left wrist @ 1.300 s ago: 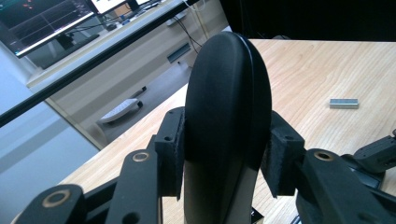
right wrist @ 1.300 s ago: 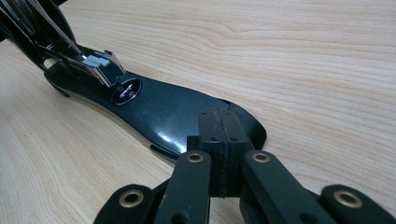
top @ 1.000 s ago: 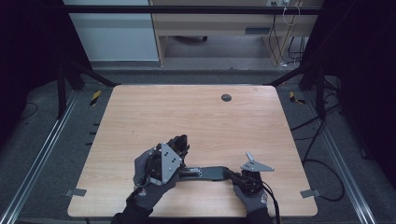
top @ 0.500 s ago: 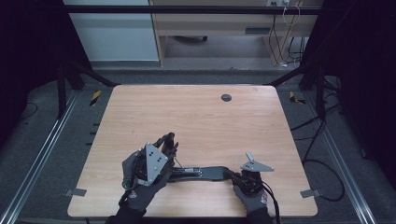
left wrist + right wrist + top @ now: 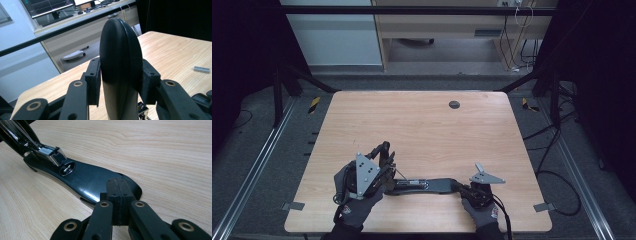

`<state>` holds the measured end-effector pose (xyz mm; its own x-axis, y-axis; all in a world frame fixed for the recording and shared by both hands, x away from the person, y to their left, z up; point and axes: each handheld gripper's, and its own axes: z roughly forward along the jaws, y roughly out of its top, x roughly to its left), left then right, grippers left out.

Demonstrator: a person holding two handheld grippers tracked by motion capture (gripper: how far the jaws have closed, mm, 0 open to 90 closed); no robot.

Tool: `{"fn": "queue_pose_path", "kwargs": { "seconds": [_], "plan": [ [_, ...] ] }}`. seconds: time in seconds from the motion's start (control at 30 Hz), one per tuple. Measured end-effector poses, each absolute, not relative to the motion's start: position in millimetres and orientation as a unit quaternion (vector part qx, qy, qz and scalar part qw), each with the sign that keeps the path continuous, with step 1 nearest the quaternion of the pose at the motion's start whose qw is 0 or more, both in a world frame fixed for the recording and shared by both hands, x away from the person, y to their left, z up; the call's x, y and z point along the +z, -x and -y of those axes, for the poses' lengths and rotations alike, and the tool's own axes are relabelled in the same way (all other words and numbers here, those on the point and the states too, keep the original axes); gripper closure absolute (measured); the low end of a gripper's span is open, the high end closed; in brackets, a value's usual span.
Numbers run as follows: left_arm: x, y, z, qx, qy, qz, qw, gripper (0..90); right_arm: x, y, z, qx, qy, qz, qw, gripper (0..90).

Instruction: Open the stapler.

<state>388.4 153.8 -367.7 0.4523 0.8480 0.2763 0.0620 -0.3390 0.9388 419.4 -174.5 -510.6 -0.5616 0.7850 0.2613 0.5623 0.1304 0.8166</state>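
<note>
Both grippers low at the near edge.
Left gripper (image 5: 382, 157) tilts upward, jaws clamped on something black; right gripper (image 5: 462, 187) lies level, jaws pressed together, pointing leftward.

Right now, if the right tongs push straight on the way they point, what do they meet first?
The right tongs, shut, already press on the flat black base of the opened stapler. Straight on, they'd slide along it to the shiny metal staple plate near its hinge, though depth is hard to judge.
</note>
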Motion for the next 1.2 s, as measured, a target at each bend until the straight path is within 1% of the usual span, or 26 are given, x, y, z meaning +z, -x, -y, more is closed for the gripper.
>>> {"fn": "queue_pose_path", "kwargs": {
  "seconds": [0.17,0.33,0.67,1.2],
  "plan": [
    [-368,-389,-161,0.413,-0.695,-0.331,0.487,58.8,-511,-419,174,0.479,-0.454,-0.743,0.116,90.0],
    [-370,-389,-180,0.390,-0.681,-0.359,0.505,58.8,-511,-419,174,0.479,-0.454,-0.742,0.116,90.0],
    [-375,-387,-194,0.381,-0.660,-0.378,0.526,59.0,-511,-419,174,0.478,-0.455,-0.742,0.117,90.0],
    [-382,-386,-219,0.360,-0.640,-0.411,0.541,58.5,-510,-419,174,0.479,-0.453,-0.743,0.117,90.0]
  ]
}}
